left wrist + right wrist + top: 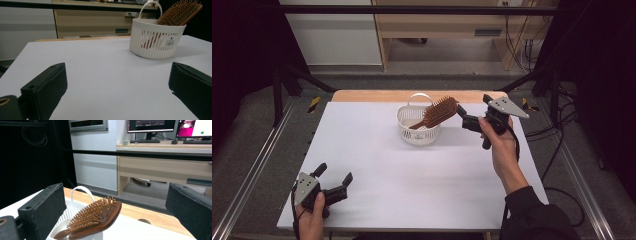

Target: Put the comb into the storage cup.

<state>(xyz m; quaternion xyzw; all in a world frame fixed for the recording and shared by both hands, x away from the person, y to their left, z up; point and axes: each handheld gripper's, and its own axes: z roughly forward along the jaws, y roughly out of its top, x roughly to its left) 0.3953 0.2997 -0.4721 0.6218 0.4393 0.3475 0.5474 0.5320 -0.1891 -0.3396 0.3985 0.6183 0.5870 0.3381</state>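
Hairbrush (439,112), wooden, bristles up, propped handle-down in a white slatted basket (418,131) toward the far middle of the white bench (412,175), head leaning out over the basket's right rim. Right gripper (460,113) raised just right of the brush head, jaws spread wide and empty, near the brush but apart from it, held by a right hand (499,142) in a dark sleeve. Left gripper (334,177) low over the near left corner of the bench, well apart from the basket, jaws likewise open with nothing between them. From the left gripper view, basket (155,40) with barcode label and looped handle, brush (180,12) jutting above its rim. Desk with monitors (160,125) beyond the bench in the right gripper view.
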